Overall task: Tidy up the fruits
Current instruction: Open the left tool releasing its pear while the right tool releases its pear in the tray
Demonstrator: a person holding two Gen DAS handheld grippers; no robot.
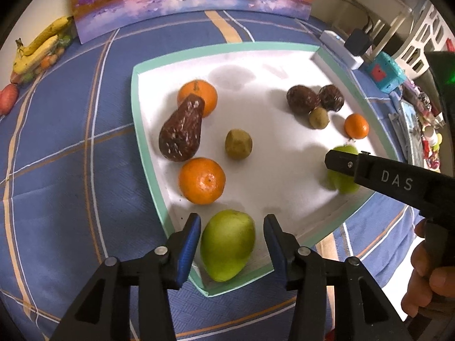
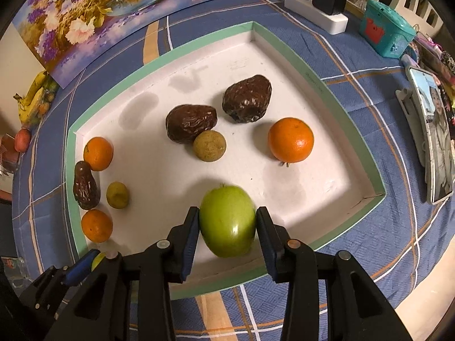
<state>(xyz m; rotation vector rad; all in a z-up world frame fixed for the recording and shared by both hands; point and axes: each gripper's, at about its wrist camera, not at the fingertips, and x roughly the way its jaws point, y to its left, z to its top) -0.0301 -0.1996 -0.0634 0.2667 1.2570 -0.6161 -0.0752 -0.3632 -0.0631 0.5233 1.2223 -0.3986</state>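
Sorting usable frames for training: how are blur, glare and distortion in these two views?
Left wrist view: the far green apple behind the right gripper is smeared; fisheye bends the white tray with mint-green rim. Right wrist view: sharp, with a small glare streak on the near green apple and soft shadows on the tray floor.

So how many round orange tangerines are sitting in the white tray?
3. One round orange tangerine sits alone on the right of the white tray; two sit by the left wall, one behind the dark avocado, one nearer the camera. None seems hidden.
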